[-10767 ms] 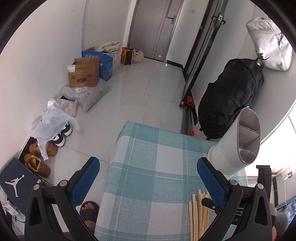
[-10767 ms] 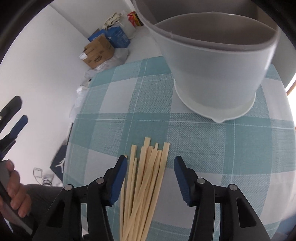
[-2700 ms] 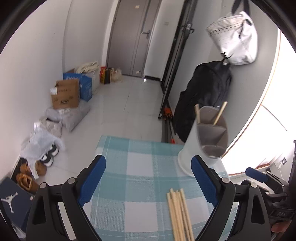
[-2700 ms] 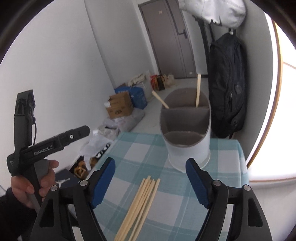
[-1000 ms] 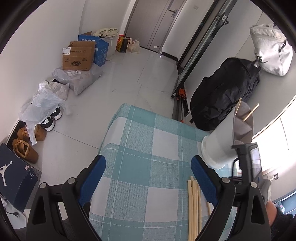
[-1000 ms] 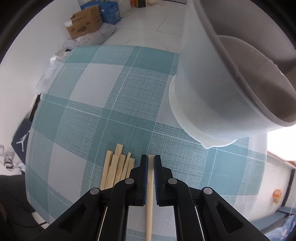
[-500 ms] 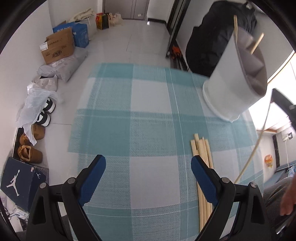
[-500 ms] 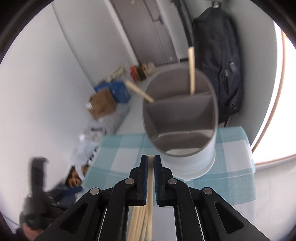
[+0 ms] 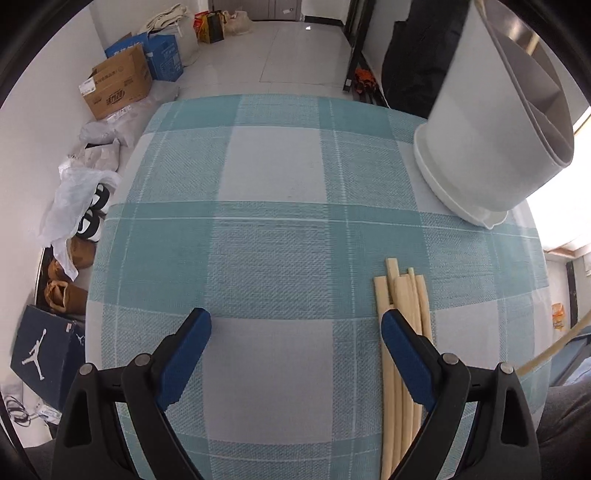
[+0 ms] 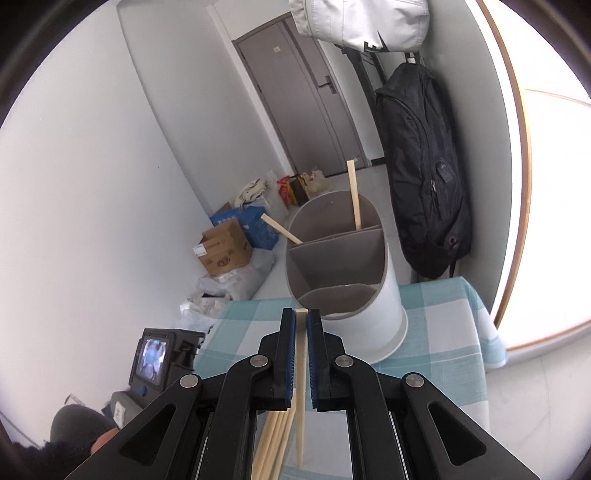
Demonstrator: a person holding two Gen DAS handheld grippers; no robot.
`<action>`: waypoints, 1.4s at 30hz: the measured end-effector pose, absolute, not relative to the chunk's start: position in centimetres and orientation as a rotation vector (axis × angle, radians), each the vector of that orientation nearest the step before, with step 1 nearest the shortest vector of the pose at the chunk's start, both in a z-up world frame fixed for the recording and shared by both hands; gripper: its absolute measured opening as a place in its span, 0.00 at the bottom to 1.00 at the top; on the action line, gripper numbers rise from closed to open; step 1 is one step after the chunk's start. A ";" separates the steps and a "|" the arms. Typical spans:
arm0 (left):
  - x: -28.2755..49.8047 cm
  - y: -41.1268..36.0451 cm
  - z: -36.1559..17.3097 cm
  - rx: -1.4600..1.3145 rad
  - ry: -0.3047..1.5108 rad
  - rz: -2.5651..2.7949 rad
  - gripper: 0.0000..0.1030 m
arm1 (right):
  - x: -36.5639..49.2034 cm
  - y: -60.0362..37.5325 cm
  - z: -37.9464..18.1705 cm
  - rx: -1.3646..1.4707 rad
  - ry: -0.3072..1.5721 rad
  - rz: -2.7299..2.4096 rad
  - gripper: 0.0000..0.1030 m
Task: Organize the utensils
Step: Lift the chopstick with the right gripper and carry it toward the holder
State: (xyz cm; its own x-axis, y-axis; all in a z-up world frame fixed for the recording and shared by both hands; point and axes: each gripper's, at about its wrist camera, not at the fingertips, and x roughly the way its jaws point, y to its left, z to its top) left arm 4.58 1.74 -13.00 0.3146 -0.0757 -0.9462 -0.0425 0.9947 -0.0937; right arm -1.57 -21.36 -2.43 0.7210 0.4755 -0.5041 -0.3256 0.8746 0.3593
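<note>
A bundle of wooden chopsticks lies on the teal checked tablecloth, under my right-hand finger. My left gripper is open and empty, low over the cloth. The white divided utensil holder stands at the far right corner. In the right wrist view the holder has two chopsticks standing in its back compartment. My right gripper is shut on one chopstick, raised in front of the holder. The rest of the bundle lies below it.
A black backpack and a white bag hang on the wall behind the table. Cardboard boxes, bags and shoes lie on the floor to the left. The table edge is close behind the holder.
My left gripper has dropped closer to the table and over toward the bundle. My right gripper still holds the chopstick and has pulled back a little from the holder.
</note>
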 end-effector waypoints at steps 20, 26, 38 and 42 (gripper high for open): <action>5.5 0.8 -12.9 -0.069 1.290 -0.003 0.88 | -2.2 -25.0 -2.0 0.342 0.622 0.413 0.05; 5.6 1.2 -12.9 -0.065 1.309 0.020 0.88 | -2.6 -25.0 -1.9 0.337 0.630 0.428 0.05; 6.3 -1.5 -12.8 0.081 1.324 0.059 0.83 | -3.0 -24.3 -2.1 0.322 0.640 0.445 0.05; 6.6 -1.7 -12.6 0.013 1.343 -0.008 0.46 | -3.0 -24.3 -2.1 0.321 0.641 0.440 0.05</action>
